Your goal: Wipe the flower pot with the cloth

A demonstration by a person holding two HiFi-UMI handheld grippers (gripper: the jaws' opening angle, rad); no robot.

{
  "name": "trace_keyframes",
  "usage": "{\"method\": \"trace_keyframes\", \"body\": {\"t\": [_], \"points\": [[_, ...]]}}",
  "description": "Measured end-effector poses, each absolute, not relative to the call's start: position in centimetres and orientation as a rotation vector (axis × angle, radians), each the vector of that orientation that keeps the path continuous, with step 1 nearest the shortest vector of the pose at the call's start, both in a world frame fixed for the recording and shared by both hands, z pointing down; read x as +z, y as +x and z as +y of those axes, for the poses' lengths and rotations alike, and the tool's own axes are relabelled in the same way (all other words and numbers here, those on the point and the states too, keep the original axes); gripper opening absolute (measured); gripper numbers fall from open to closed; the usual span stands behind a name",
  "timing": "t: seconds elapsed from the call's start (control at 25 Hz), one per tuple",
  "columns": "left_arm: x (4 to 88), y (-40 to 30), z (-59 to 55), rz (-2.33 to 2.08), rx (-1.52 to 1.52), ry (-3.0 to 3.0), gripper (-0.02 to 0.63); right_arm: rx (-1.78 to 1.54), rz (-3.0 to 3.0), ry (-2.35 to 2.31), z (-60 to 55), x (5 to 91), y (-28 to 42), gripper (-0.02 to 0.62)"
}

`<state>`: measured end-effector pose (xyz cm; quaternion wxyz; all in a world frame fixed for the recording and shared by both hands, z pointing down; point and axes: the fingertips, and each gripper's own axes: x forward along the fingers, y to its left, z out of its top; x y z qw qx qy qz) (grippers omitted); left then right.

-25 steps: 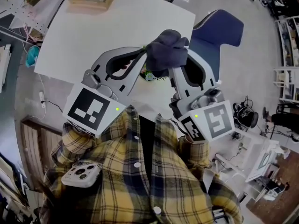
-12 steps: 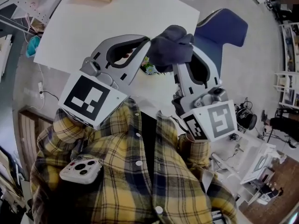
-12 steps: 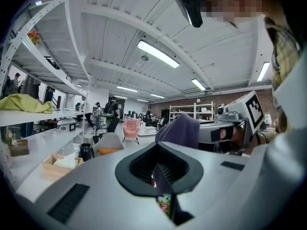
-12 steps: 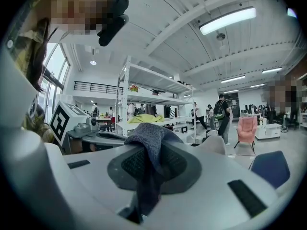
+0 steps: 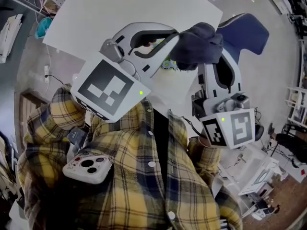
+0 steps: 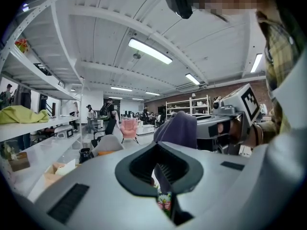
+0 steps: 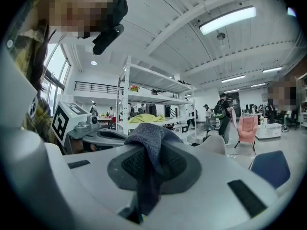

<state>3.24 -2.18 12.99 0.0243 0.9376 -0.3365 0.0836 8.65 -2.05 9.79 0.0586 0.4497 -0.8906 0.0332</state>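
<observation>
1. Two grey hand-held grippers come together tip to tip in front of a person's yellow plaid shirt (image 5: 139,176), over the near edge of a white table (image 5: 120,13).
2. On the left gripper (image 6: 159,162) the jaws are pressed together. They pinch a small flower pot with a pink-and-green floral print (image 6: 164,201), which shows in the narrow slit between them.
3. From the head view, the flower pot sits tucked under the left gripper's tips, just beside the cloth. Whether pot and cloth touch cannot be told.
4. On the right gripper (image 7: 152,163) the jaws are clamped on a dark blue-grey knitted cloth (image 7: 146,138). It bunches up over the tips and hangs down between the pads.
5. That bunch of cloth reaches the end of the left gripper.
6. One blue chair (image 5: 244,30) stands past the table's right corner.
</observation>
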Motion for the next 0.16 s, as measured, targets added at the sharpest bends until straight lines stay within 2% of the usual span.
{"method": "trace_keyframes", "body": {"t": [0.16], "points": [[14.15,2.89,-2.09,-1.034,0.288,2.923,0.009,0.103,-2.699,1.362,-2.19,10.03,8.34,0.034]]}}
